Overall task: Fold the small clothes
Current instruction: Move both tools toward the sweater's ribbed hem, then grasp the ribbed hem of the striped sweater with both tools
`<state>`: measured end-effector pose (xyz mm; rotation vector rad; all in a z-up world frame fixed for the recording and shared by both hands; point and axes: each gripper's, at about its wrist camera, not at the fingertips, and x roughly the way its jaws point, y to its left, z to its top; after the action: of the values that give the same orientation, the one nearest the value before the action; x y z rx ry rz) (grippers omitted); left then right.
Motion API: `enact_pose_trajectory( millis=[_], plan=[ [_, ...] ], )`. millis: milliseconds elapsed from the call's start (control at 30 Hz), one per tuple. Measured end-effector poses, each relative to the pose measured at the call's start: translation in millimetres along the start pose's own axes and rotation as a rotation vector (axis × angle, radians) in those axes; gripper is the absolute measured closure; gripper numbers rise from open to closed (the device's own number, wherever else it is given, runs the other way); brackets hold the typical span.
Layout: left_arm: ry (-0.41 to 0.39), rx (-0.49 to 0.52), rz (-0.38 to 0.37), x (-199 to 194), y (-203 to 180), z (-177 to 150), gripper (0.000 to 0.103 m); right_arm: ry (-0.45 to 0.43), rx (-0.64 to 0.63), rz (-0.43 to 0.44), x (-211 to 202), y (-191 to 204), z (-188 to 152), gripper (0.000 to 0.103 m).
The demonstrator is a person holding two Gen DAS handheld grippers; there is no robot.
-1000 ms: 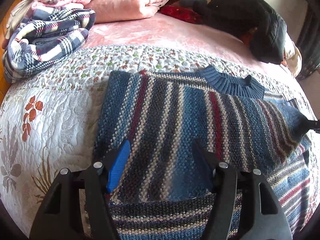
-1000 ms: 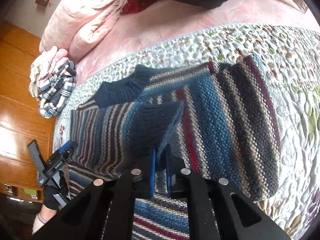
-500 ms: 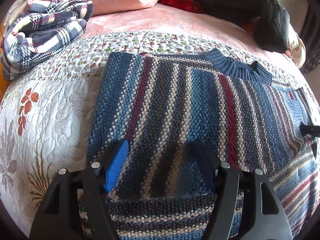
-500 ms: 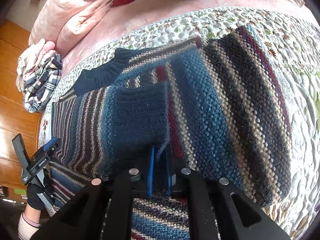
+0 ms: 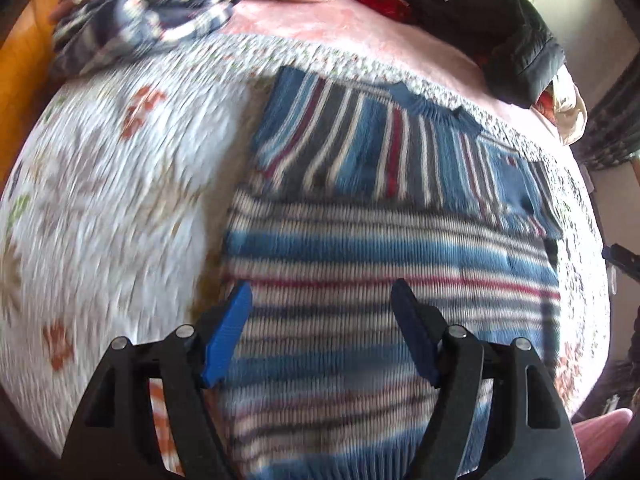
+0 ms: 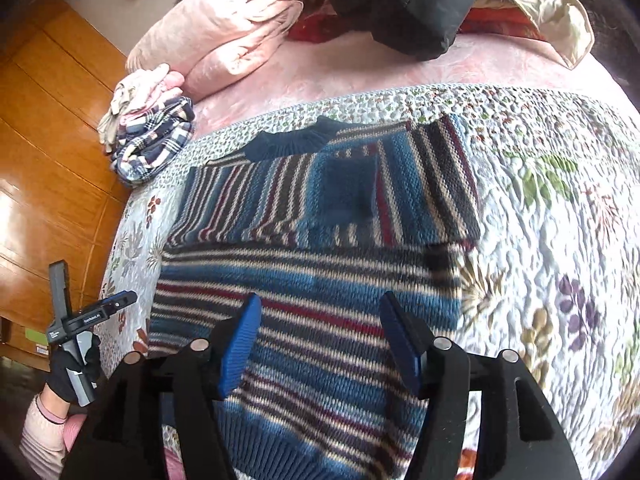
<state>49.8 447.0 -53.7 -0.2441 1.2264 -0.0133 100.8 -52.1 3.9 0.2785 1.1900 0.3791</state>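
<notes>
The right claw [image 6: 320, 336] has let go of the sleeve [image 6: 348, 196] and pulled back, fingers now spread.

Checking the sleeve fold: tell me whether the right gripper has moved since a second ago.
Yes. The right gripper released the sleeve, opened, and backed away from the collar toward the hem.

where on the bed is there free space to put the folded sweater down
Bare quilt lies right of the striped sweater, and more lies left of it, below the plaid pile. The far end is crowded: pink bedding, black jacket.
</notes>
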Motion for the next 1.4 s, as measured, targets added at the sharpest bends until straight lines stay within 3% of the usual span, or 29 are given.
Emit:
enact_pose_trajectory(
  millis=[100, 233, 333, 433, 533, 667, 833, 1100, 1167, 1267, 1400],
  plan=[
    [0.066, -0.079, -0.011, -10, 15, -36, 0.029, 0.031, 0.026, 0.007, -14, -4, -42, 0.037],
    [0.138, -0.107, 0.016, -8, 26, -75, 0.029, 0.111, 0.083, 0.005, -15, -15, -94, 0.036],
    [0.24, -0.154, 0.013, 4, 40, -99, 0.029, 0.177, 0.141, 0.022, -12, -25, -132, 0.036],
    [0.312, -0.216, 0.001, 15, 51, -113, 0.029, 0.203, 0.179, 0.004, -11, -32, -159, 0.036],
    [0.306, -0.196, 0.049, 17, 50, -113, 0.029, 0.239, 0.221, 0.004, -7, -39, -177, 0.036],
    [0.346, -0.173, 0.052, 25, 47, -116, 0.029, 0.271, 0.224, -0.008, 0, -39, -194, 0.036],
    [0.381, -0.157, 0.115, 36, 47, -124, 0.029, 0.362, 0.266, 0.02, 23, -40, -213, 0.036],
    [0.404, -0.161, 0.124, 49, 53, -134, 0.029, 0.421, 0.277, -0.009, 44, -38, -222, 0.038],
    [0.411, -0.159, 0.126, 54, 53, -138, 0.029, 0.435, 0.276, -0.015, 49, -38, -224, 0.047],
    [0.419, -0.145, 0.123, 65, 45, -147, 0.031, 0.444, 0.255, -0.017, 54, -33, -226, 0.052],
    [0.436, -0.114, 0.117, 75, 31, -154, 0.041, 0.461, 0.231, -0.019, 59, -28, -229, 0.062]
  ],
)
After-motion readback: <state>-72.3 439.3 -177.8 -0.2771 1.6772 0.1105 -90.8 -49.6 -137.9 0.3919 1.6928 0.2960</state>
